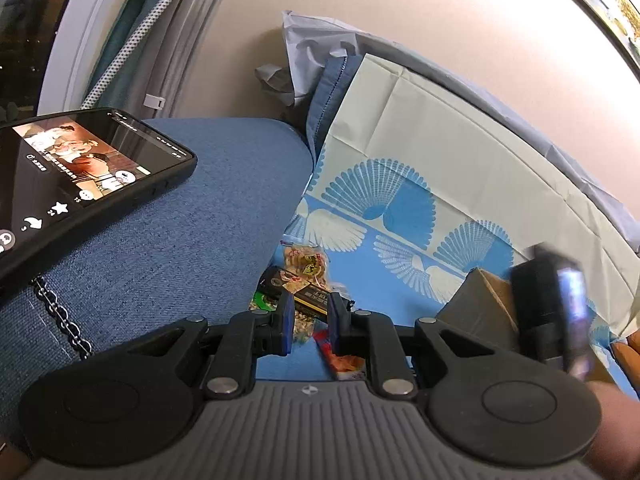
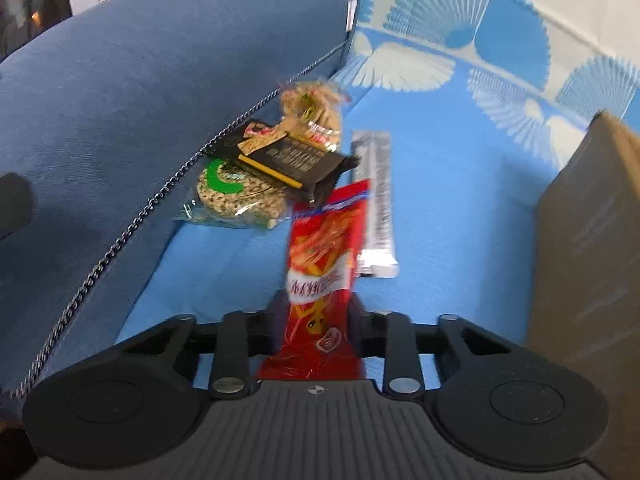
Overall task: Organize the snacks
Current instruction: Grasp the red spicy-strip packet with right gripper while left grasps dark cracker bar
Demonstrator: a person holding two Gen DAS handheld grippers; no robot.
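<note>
My right gripper [image 2: 316, 300] is shut on a red snack packet [image 2: 324, 256] and holds it upright above the blue patterned cloth [image 2: 460, 184]. A pile of snacks lies beyond it against a blue cushion: a black packet [image 2: 292, 160], a clear bag with a green label [image 2: 232, 196], a tan bag [image 2: 312, 108] and a silver stick packet [image 2: 376, 204]. My left gripper [image 1: 310, 324] is partly open and empty above the same pile, with the black packet [image 1: 308, 292] between its fingertips' line of sight. The red packet [image 1: 340, 356] shows below it.
A brown cardboard box [image 2: 588, 248] stands at the right, also seen in the left wrist view [image 1: 480, 304]. A blue cushion [image 1: 168, 240] carries a phone [image 1: 72, 176] and a metal chain [image 1: 60, 316]. The right gripper's body [image 1: 556, 308] is blurred at right.
</note>
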